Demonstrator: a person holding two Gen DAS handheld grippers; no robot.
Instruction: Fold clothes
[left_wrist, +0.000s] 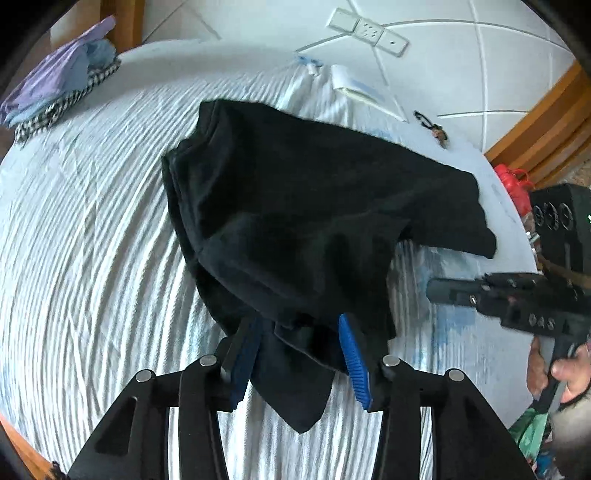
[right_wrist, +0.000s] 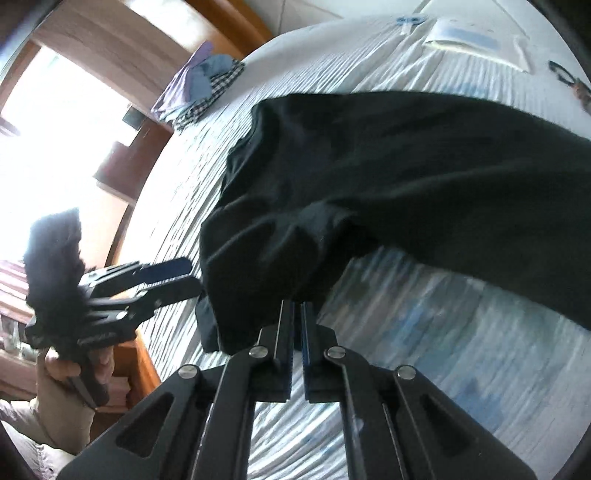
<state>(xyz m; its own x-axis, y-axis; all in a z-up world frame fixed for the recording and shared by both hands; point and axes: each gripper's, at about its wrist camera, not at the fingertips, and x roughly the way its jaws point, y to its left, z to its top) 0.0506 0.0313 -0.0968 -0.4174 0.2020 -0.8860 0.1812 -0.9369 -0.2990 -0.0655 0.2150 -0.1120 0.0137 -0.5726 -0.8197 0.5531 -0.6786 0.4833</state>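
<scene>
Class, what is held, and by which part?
Nothing gripped: a corner of the black garment hangs inside the open left gripper; the right gripper is shut, empty.

Left gripper (left_wrist: 301, 354): matte black linkage arms with triangular cut-outs, silver round pivot pins, and ribbed blue pads (left_wrist: 354, 363) on its fingers. Right gripper (right_wrist: 297, 314): identical black linkage, silver pins, blue-edged pads. Each tool has a black pistol-style handle; the person's hand (right_wrist: 79, 373) emerges from a light beige sleeve (right_wrist: 55, 417).
</scene>
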